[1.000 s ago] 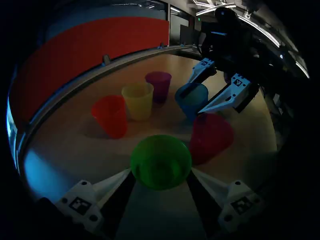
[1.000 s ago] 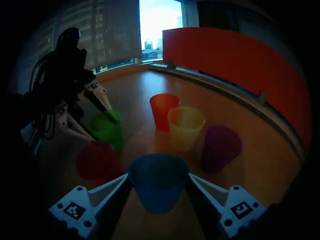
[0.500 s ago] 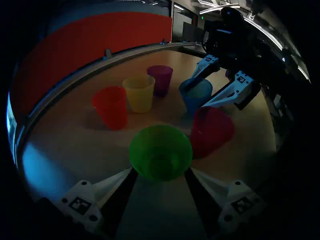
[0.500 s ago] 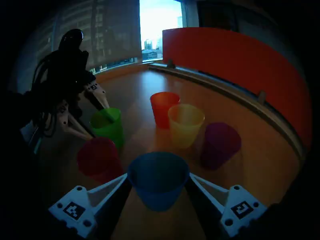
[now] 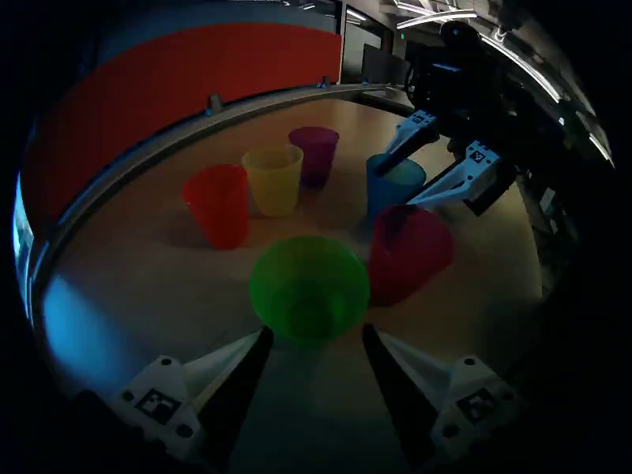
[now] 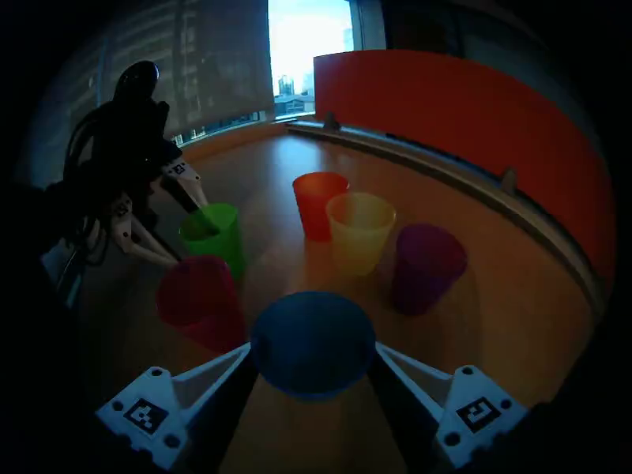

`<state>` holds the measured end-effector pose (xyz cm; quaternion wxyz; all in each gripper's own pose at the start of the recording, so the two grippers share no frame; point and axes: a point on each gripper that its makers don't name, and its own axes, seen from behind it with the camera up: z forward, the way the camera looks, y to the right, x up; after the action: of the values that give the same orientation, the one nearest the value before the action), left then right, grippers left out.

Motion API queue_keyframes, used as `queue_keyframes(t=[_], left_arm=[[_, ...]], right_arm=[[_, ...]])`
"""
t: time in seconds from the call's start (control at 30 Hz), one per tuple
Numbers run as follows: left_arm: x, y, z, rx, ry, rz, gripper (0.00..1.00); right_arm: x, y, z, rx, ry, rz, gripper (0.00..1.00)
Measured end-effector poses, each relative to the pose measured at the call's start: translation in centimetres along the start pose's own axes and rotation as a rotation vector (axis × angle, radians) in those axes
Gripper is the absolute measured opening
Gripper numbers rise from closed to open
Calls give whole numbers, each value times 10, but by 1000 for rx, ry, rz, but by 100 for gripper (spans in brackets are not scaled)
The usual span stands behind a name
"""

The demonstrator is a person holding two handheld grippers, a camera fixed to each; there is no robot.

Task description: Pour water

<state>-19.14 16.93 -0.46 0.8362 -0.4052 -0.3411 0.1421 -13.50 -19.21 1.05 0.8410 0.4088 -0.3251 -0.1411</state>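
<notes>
My left gripper (image 5: 314,332) is shut on a green cup (image 5: 310,288), its fingers pressing on both sides. My right gripper (image 6: 314,349) is shut on a blue cup (image 6: 314,340), whose mouth tips towards the camera. In the left gripper view the blue cup (image 5: 391,178) stands just behind a crimson cup (image 5: 407,253), with the right gripper (image 5: 396,191) around it. In the right gripper view the green cup (image 6: 213,237) sits in the left gripper (image 6: 192,246), beside the crimson cup (image 6: 197,304). I cannot tell whether any cup holds water.
An orange-red cup (image 5: 217,204), a yellow cup (image 5: 272,180) and a purple cup (image 5: 314,154) stand in a row on the wooden table (image 5: 142,268). A red partition (image 5: 158,79) with a rail runs along the table's far edge. A dark figure (image 6: 118,150) holds the grippers.
The blue cup has tipped forward, showing more of its mouth, and has moved closer to the crimson cup. The green cup has shifted slightly forward in the left gripper.
</notes>
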Motion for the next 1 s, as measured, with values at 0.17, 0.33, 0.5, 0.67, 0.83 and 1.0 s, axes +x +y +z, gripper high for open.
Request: queue_keyframes(t=[0.17, 0.33, 0.5, 0.67, 0.83, 1.0], left_arm=[[-1, 1, -2, 5, -1, 4, 84], [-1, 2, -4, 7, -2, 2, 84], [-2, 3, -8, 7, 1, -1, 84], [-3, 3, -13, 19, 4, 0, 84], [-5, 4, -19, 29, 10, -3, 84], [-7, 6, -26, 45, 19, -4, 84]], right_arm=[[-4, -2, -3, -1, -2, 3, 91], [-7, -5, -4, 0, -7, 11, 96], [-9, -4, -7, -10, -7, 24, 100], [-11, -5, -13, -18, -2, 28, 100], [-15, -5, -21, -36, 2, 26, 100], [-18, -7, -31, -57, 9, 29, 100]])
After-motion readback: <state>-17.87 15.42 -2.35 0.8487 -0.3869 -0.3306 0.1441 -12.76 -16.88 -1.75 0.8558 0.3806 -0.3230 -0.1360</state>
